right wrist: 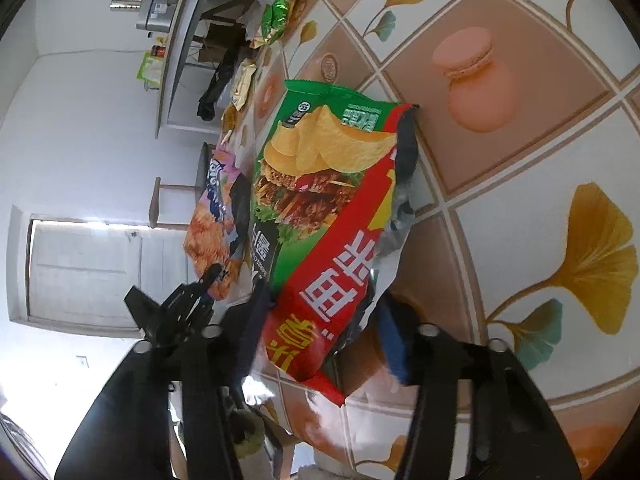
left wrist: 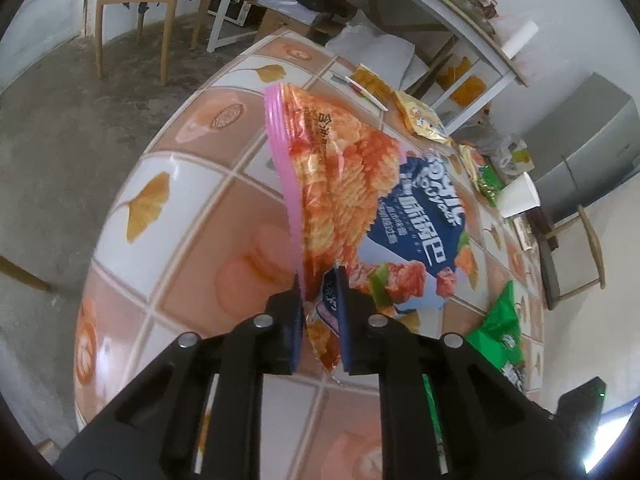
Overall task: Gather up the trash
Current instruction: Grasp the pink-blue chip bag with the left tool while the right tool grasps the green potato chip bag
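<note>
In the left wrist view the left gripper (left wrist: 320,312) sits at six o'clock, its jaws narrowed onto the lower corner of the pink-edged snack bag (left wrist: 348,184), which stretches toward twelve across the tablecloth (left wrist: 192,184). At two o'clock lie smaller yellow wrappers (left wrist: 420,116) and a white paper cup (left wrist: 518,196), well apart from the bag; at four o'clock a green chip bag (left wrist: 500,324) lies just beside the gripper. In the right wrist view the right gripper (right wrist: 324,332) is half closed, with that green chip bag (right wrist: 320,184) between its pads, which touch the bag's edges. At nine o'clock the left gripper (right wrist: 208,276) holds the pink-edged bag (right wrist: 216,216) close alongside.
</note>
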Available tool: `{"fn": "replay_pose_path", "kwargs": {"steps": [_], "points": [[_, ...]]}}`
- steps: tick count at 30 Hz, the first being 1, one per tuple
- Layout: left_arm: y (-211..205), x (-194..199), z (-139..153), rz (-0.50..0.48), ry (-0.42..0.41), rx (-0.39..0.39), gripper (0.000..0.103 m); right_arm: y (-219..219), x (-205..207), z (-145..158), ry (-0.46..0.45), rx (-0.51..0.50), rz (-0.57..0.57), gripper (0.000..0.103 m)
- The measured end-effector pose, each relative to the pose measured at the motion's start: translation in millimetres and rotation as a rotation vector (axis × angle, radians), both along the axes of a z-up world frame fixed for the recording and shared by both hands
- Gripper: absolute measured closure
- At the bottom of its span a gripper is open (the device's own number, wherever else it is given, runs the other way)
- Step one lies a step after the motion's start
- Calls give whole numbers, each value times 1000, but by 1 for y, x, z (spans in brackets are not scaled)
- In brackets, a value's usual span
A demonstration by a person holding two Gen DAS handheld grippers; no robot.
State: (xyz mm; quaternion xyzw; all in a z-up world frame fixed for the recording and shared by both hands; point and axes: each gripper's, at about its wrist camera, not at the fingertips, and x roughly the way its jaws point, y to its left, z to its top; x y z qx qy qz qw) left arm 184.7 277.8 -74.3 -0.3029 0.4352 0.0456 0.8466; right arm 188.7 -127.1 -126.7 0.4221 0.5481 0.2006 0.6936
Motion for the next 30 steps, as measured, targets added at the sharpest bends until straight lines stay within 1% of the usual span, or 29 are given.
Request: {"fn": "replay_pose_path", "kwargs": {"steps": [2, 5, 8, 10, 13, 14, 15, 17, 18, 20, 21, 22, 24, 25, 26, 27, 28, 29, 30], "points": [[-4, -13, 1, 13, -8, -35, 92, -1, 2, -3, -1, 10, -3, 64], [-13, -29, 0, 5, -11, -75, 92, -7, 2, -3, -16, 40, -8, 71], [-30, -55, 1, -30, 0, -110, 92, -15, -1, 8, -57, 20, 2, 76], [-41, -72, 2, -53, 6, -123, 92, -28, -6, 17, -88, 8, 13, 77], [-63, -103, 0, -113, 51, -161, 90, -47, -12, 26, -119, -25, 33, 77], [-72, -115, 0, -151, 62, -179, 83, -54, -14, 27, -122, -38, 37, 77], [-78, -123, 0, -184, 69, -188, 69, -59, -16, 27, -122, -46, 40, 77], [-89, -136, 3, -253, 79, -191, 53, -72, -19, 27, -115, -58, 43, 77], [-94, -145, 8, -296, 66, -186, 48, -76, -20, 27, -113, -61, 38, 77], [-98, -155, 17, -354, 38, -169, 47, -83, -23, 25, -107, -62, 33, 77], [-96, -160, 26, -370, -5, -156, 47, -86, -23, 24, -105, -59, 28, 77], [-92, -163, 35, -364, -52, -133, 47, -88, -24, 24, -106, -60, 30, 77], [-79, -162, 54, -316, -148, -72, 44, -89, -24, 25, -113, -65, 31, 77], [-73, -159, 59, -288, -177, -58, 44, -89, -24, 25, -117, -68, 35, 77], [-66, -152, 62, -253, -188, -44, 43, -88, -25, 25, -118, -70, 37, 77], [-59, -142, 63, -235, -181, -33, 41, -86, -24, 25, -120, -72, 41, 77], [-53, -131, 61, -227, -158, -12, 40, -85, -24, 25, -122, -72, 47, 77], [-50, -116, 54, -222, -99, 25, 39, -82, -23, 25, -124, -74, 57, 77], [-49, -105, 47, -232, -60, 38, 39, -79, -24, 25, -125, -77, 65, 77]]}}
